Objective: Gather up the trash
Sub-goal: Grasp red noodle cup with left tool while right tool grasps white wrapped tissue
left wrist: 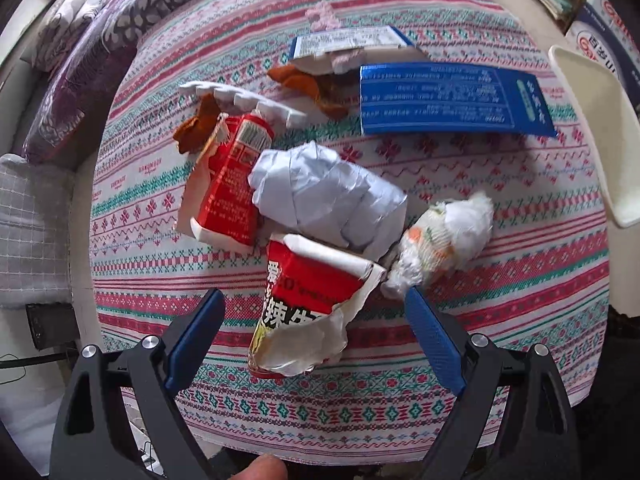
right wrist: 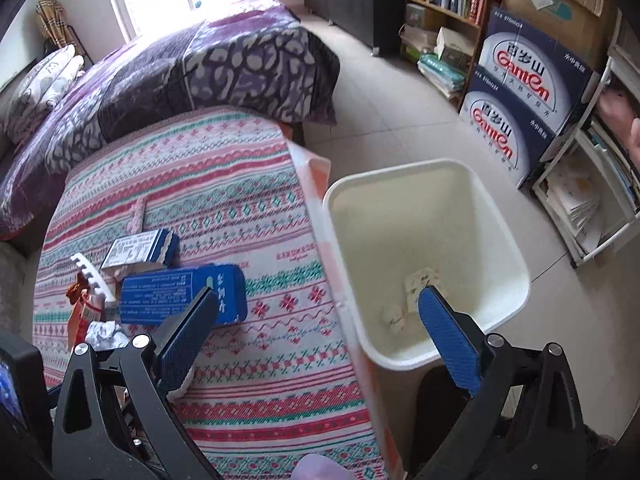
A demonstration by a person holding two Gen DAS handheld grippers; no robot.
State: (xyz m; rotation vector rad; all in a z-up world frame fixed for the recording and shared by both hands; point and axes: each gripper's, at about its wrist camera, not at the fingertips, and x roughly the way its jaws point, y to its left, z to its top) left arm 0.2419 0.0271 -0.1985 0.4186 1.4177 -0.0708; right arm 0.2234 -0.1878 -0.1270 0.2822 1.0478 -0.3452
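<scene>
Nearest to us, the left gripper [left wrist: 314, 302] is hovering with its fingers spread wide apart and holding nothing; the torn red wrapper [left wrist: 308, 308] is lying between them, flat on the patterned cloth [left wrist: 520, 280]. We are judging this the piece in hand: we are advising a straight descent so both pads bracket the wrapper's thick folded upper part, not its ragged lower edge, and a close without snagging the cloth.

Just past the right fingertip, a wadded tissue [left wrist: 444, 236] is sitting, close to the wrapper. Ahead, a crumpled white paper [left wrist: 328, 200] is overlapping a second red carton [left wrist: 232, 188] to its left. Farther on we are counting one white toothed strip [left wrist: 244, 100], two brown scraps [left wrist: 196, 128], one flat blue box [left wrist: 452, 100] and, behind it, one torn blue-and-white carton [left wrist: 352, 42].

The right gripper [right wrist: 318, 306] is likewise hanging spread and empty, straddling the table edge, with the cream bin [right wrist: 516, 256] standing beside the table beneath its right finger. Inside we are counting two pieces already dropped: a paper ball [right wrist: 392, 316] and a flat scrap [right wrist: 420, 282].
</scene>
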